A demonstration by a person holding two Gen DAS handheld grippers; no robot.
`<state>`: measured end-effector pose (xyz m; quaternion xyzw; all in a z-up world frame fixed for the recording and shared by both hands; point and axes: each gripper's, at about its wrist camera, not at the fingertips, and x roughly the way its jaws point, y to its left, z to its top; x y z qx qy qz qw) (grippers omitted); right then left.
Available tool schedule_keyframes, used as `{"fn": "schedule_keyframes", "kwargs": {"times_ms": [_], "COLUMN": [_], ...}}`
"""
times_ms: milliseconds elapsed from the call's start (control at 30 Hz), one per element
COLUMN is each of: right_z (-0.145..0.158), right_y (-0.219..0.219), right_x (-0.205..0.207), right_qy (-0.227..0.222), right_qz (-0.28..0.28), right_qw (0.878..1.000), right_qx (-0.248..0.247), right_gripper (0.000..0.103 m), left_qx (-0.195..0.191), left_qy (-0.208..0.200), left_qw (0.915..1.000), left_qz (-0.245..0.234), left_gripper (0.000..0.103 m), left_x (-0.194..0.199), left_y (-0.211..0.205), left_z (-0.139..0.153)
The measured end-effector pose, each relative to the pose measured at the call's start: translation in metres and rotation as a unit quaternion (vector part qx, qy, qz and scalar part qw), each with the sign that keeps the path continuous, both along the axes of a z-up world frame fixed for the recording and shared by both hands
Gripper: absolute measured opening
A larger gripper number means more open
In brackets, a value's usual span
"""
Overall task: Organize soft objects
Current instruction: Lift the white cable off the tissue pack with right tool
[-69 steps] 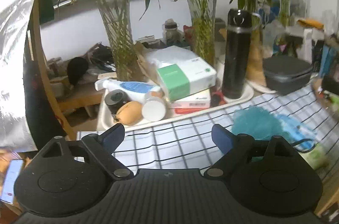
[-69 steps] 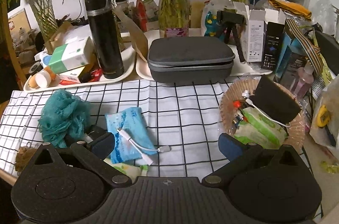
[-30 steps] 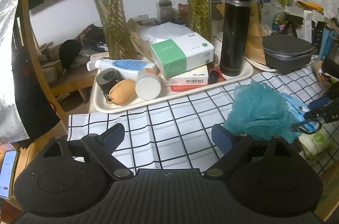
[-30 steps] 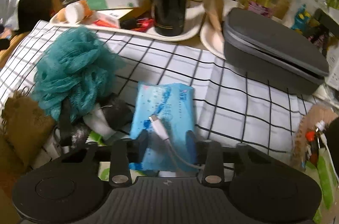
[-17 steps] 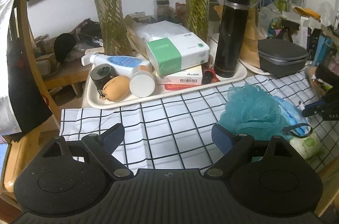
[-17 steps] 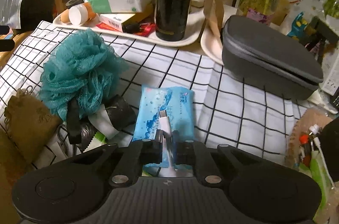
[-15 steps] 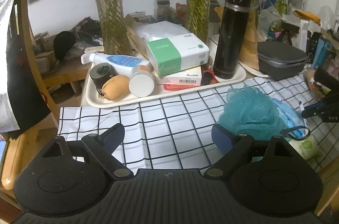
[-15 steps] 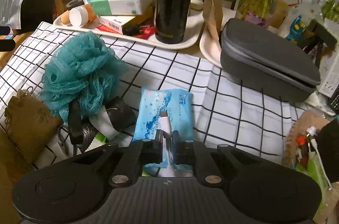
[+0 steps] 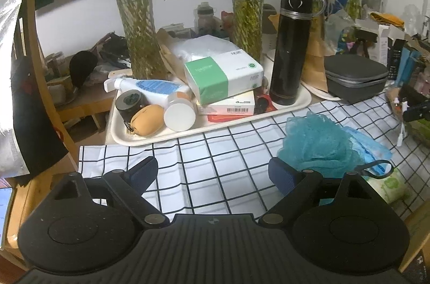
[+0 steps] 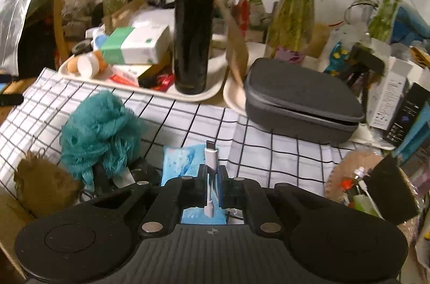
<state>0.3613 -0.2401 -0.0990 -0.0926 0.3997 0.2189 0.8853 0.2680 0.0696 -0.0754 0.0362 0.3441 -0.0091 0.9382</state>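
My right gripper [image 10: 212, 176] is shut on a short white adapter cable [image 10: 211, 156], held above the blue tissue pack [image 10: 182, 157] on the checked cloth. Left of the pack sits a teal mesh bath puff [image 10: 99, 125], with a brown drawstring pouch [image 10: 40, 182] at the cloth's near left corner. My left gripper [image 9: 212, 172] hangs open over bare cloth with nothing between its fingers. In the left wrist view the puff [image 9: 319, 144] lies just beyond its right finger. The right gripper [image 9: 415, 112] shows at the far right with the cable [image 9: 401, 132] dangling from it.
A cream tray [image 9: 118, 139] holds a black flask [image 9: 290, 47], tissue boxes and bottles. Behind the cloth are a grey zip case [image 10: 301, 101] and glass vases of bamboo. A wicker basket [image 10: 346, 165] of small items stands at the right. A green wipes pack [image 9: 389, 184] lies by the puff.
The right gripper's jaws closed on the white cable, then rose with it off the blue pack. The left gripper stayed open and hardly moved.
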Motion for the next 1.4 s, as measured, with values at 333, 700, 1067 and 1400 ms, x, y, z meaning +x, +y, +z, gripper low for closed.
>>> {"fn": "schedule_keyframes", "kwargs": {"times_ms": [333, 700, 1067, 1400], "right_z": [0.026, 0.053, 0.067, 0.067], "right_y": [0.002, 0.006, 0.008, -0.004], "right_x": [-0.021, -0.049, -0.058, -0.058], "right_qy": [-0.02, -0.08, -0.1, -0.074], "right_qz": [-0.04, -0.044, -0.032, -0.042], "right_qw": [0.999, 0.996, 0.994, 0.995], "right_qx": [0.015, 0.023, 0.034, 0.06], "right_gripper": [0.009, 0.009, 0.009, 0.009], "left_qx": [-0.007, 0.007, -0.002, -0.032], "left_qy": [0.003, -0.003, -0.005, 0.008], "left_qw": [0.9998, 0.9993, 0.9995, 0.9994], "left_qz": [0.018, 0.036, 0.03, -0.011], "left_gripper": [0.091, 0.091, 0.091, 0.091], "left_x": [0.0, -0.002, 0.003, 0.013], "left_y": [0.005, 0.008, 0.008, 0.007], "left_z": [-0.001, -0.001, -0.002, -0.01]}}
